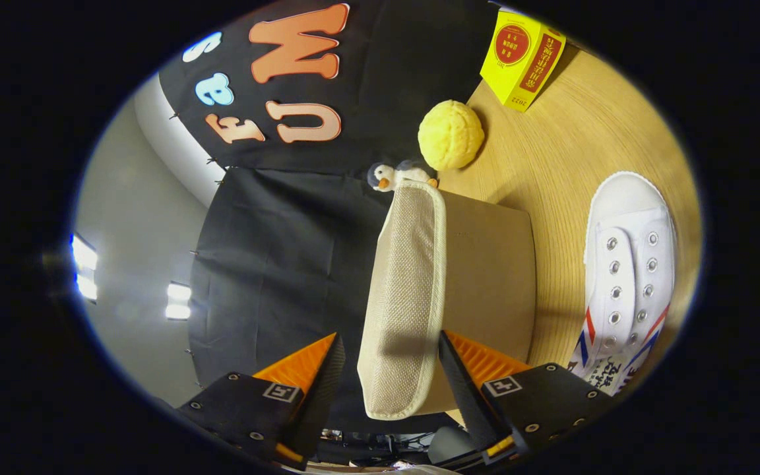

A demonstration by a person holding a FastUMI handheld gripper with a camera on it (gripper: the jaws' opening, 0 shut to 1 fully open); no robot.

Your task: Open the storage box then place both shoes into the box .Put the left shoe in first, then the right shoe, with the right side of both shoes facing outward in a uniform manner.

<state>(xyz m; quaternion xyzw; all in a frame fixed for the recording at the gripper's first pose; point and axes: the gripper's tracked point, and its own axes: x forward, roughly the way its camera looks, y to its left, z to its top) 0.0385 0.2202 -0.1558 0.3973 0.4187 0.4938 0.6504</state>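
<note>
Looking forward along the gripper point(390, 359), the view is rolled on its side, so the wooden worktop point(551, 158) stands along the right of the frame and the black booth cloth fills the centre and upper left. The jaws stand open, one finger point(311, 376) at lower centre-left and the other point(479, 376) at lower centre-right. Between them hangs the woven fabric lid point(406, 303) of the storage box point(492, 277), lifted away from the beige box body, which sits just right of it. Neither finger clearly presses on the lid; whether the right-hand one touches its edge cannot be told.

At the right of the frame a white canvas shoe point(627, 277) lies on the worktop, just beside the box but apart from it, its toe cap towards the top of the frame, metal eyelets showing and red and blue stripes near its lower end. Only one shoe is in view here.

Above the box, near upper centre, a bumpy yellow ball point(450, 134) rests on the worktop, with a small penguin toy point(394, 177) just below and left of it, touching the top end of the lid. In the upper right a yellow carton point(522, 56) with a red label stands on the worktop, apart from the ball.
</note>
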